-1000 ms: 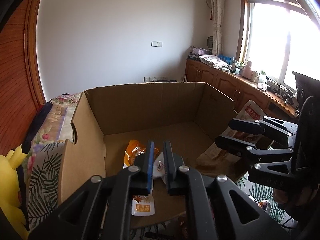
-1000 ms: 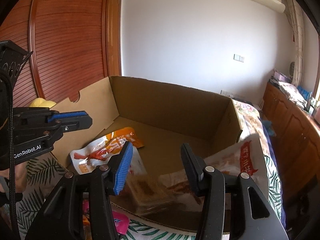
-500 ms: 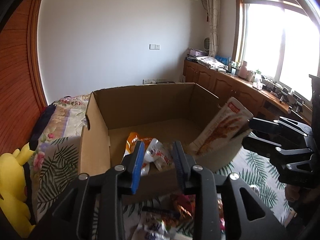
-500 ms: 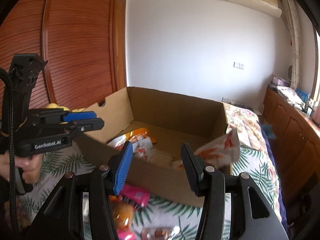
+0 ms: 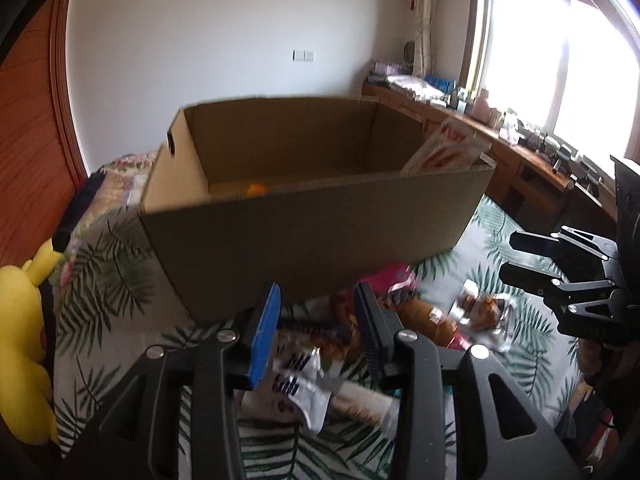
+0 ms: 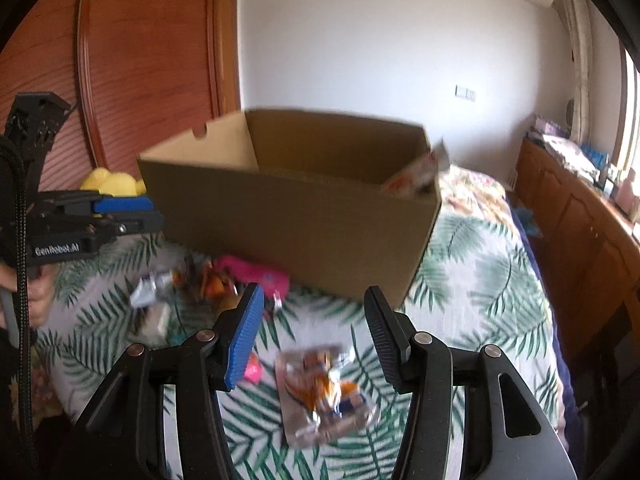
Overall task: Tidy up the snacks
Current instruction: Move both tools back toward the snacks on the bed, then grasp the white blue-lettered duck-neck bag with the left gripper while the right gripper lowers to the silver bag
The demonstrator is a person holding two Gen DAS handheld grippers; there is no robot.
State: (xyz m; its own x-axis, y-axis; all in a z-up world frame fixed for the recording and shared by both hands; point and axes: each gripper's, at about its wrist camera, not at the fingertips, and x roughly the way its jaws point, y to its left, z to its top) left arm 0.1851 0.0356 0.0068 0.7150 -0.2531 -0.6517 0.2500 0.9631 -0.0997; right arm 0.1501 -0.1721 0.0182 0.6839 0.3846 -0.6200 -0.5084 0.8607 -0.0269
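Note:
A brown cardboard box (image 5: 312, 236) (image 6: 292, 216) stands on the leaf-print bed. A large white and red snack bag (image 5: 444, 148) (image 6: 416, 176) leans in its right corner, and an orange packet (image 5: 256, 189) shows inside. My left gripper (image 5: 316, 332) is open and empty above a white wrapper (image 5: 296, 388) in a pile of loose snacks (image 5: 420, 316) in front of the box. My right gripper (image 6: 314, 332) is open and empty above a clear packet with orange contents (image 6: 324, 392). A pink packet (image 6: 256, 276) lies by the box.
A yellow plush toy (image 5: 20, 344) (image 6: 112, 182) lies at the bed's left edge. A wooden sliding door (image 6: 132, 64) is at the left. A wooden counter (image 5: 520, 152) runs under the window on the right.
Both grippers have pulled back out of the box and lowered toward the loose snacks in front of it. The left gripper's jaws have opened wider. The large bag stays in the box.

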